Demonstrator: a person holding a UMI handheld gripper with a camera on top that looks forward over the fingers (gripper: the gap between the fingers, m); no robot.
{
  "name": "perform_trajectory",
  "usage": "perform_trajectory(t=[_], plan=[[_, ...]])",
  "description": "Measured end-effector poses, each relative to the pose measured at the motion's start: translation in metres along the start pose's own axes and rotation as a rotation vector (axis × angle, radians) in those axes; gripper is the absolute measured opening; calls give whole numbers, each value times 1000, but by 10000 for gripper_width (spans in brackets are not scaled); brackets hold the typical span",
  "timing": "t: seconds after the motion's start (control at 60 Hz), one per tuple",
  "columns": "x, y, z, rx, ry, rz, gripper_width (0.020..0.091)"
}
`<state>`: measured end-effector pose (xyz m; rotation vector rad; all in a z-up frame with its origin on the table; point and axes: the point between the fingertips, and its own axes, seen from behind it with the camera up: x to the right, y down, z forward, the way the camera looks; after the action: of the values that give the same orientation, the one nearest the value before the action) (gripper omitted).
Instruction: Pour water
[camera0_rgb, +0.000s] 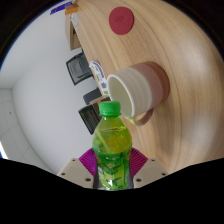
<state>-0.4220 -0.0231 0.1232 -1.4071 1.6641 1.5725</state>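
gripper (110, 168) fingers clamp a green bottle (111, 146) by its middle, tipped toward a pink cup (138, 88) on a wooden table (180, 60). bottle label unreadable. a red coaster (121, 19) lies beyond; the table edge runs just left of the cup.

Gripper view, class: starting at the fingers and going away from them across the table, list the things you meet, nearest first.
Green bottle held between the gripper pads, tipped toward the cup → cup → red disc far off on the wooden table.
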Motion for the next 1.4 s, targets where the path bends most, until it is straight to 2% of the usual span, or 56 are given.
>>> perform_trajectory(t=[0.267,0.45,0.583,0.633,0.85,0.9,1.15,1.4], plan=[[-1,0,-7,-25,45,-72,397],[-63,-9,-46,51,-32,-559,396],[-106,-31,-65,96,3,-979,414],[-120,-48,-69,122,43,-1134,413],[-154,-129,-90,322,190,-1721,426],[-159,-148,-88,344,228,-1786,426],[-112,-237,-72,357,346,-1862,426],[-76,-269,-58,352,323,-1882,428]])
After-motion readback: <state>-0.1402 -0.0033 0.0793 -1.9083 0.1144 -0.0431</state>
